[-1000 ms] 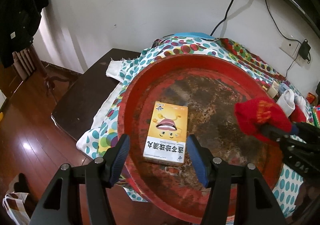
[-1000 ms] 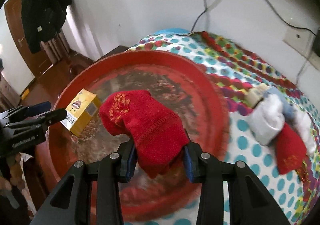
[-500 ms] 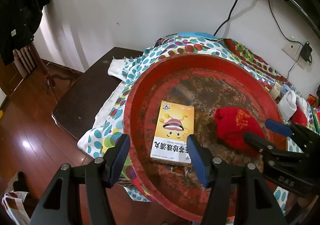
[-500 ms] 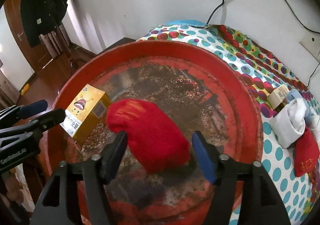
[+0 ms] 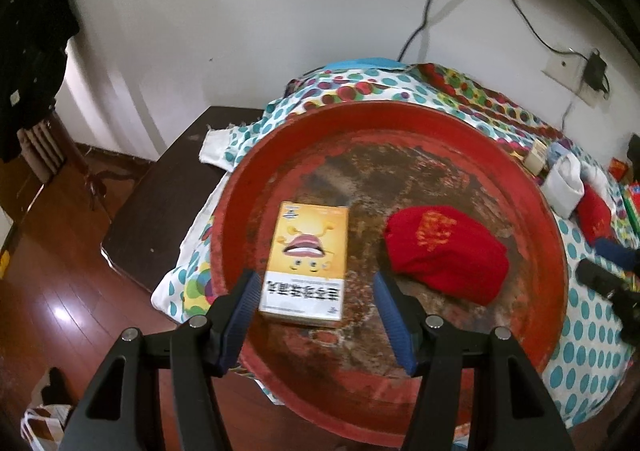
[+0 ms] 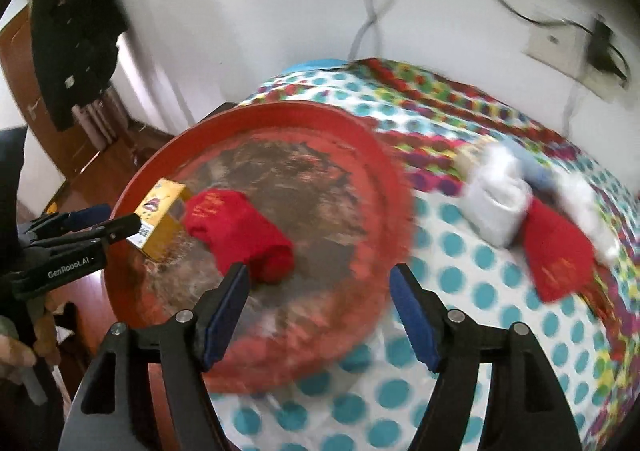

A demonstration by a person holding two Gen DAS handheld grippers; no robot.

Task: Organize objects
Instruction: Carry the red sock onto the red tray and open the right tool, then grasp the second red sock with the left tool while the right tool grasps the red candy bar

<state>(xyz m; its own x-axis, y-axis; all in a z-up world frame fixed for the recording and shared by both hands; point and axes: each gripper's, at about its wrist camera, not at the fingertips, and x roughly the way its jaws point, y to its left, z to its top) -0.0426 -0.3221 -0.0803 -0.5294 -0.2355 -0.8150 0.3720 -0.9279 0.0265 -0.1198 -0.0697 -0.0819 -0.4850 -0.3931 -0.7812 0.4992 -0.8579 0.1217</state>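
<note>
My right gripper [image 6: 320,315] hangs spread wide with nothing between its blue pads, low in the frame over the near rim of the red tray [image 6: 372,155]. My left gripper [image 5: 314,311] is spread too, bracketing the near end of the yellow medicine box [image 5: 306,259] without touching it.

Outward from there: the rolled red sock [image 5: 444,255] lies in the tray just right of the box, close but apart as far as I can tell. At the right of the right wrist view wait a white sock bundle [image 6: 496,203] and a second red sock [image 6: 556,251], touching each other on the polka-dot cloth [image 6: 460,283].

What could go wrong, I reckon: that view is smeared with motion, so reaching for the next sock at this pace I could clip the tray's rim or pinch up cloth with it. The bundles touch, so a sloppy grab may drag both. The rolled sock could unroll if nudged. And the tray's near edge looks to sit close to the cloth's edge, so a push there might tip it.

The tray's floor is worn, dark and flaky. The cloth seems to cover a bed or a tabletop; I can't tell which. A dark side table [image 5: 160,203] sits at centre left, glossy wood floor [image 5: 52,291] lower left, white wall with cables and a wall socket [image 5: 568,71] upper right, dark clothes [image 6: 76,47] hanging upper left.
</note>
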